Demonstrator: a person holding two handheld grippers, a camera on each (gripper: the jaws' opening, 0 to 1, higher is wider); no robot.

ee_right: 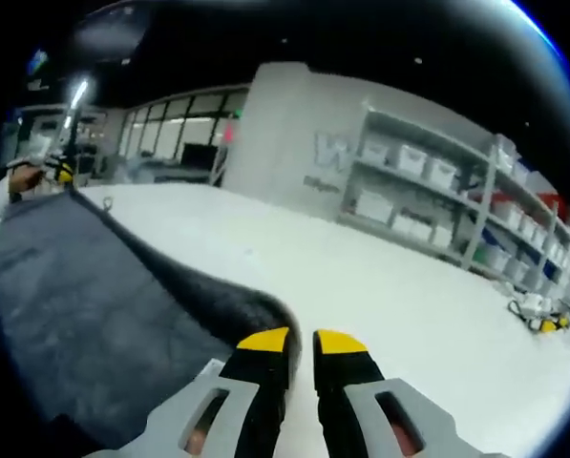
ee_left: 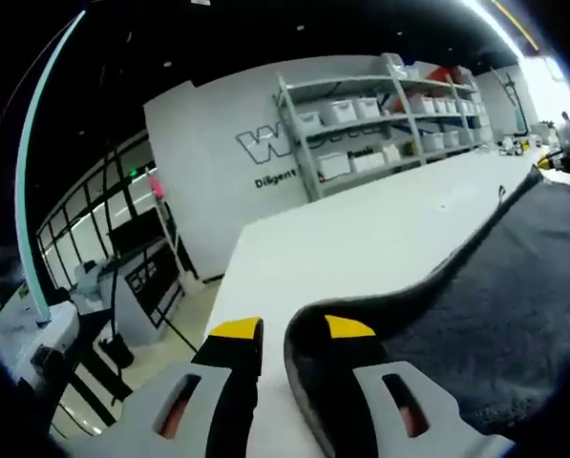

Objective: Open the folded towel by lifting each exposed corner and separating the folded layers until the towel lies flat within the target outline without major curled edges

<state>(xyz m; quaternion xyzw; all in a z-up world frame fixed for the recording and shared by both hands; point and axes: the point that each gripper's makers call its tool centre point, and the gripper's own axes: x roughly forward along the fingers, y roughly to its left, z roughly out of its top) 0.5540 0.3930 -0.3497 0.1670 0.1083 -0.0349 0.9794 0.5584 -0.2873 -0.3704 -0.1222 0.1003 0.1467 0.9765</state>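
A dark grey towel [ee_left: 514,286] lies spread on the white table [ee_left: 361,239]. My left gripper [ee_left: 292,329] is nearly shut, and the towel's curled corner rises between its yellow-tipped jaws, against the right one. From there the towel's edge runs to the far right, where the right gripper [ee_left: 549,160] shows in a hand. In the right gripper view the towel [ee_right: 74,286] stretches away to the left, its raised edge ending at my right gripper [ee_right: 303,341], whose jaws are close together on that corner. The left gripper [ee_right: 60,172] is at the far end.
The table edge [ee_left: 222,286] drops to the floor just left of my left gripper. Shelves with white bins [ee_left: 390,114] stand behind the table, also as shelves [ee_right: 437,191]. Small yellow-and-white items [ee_right: 542,320] lie on the table [ee_right: 380,286] at the far right.
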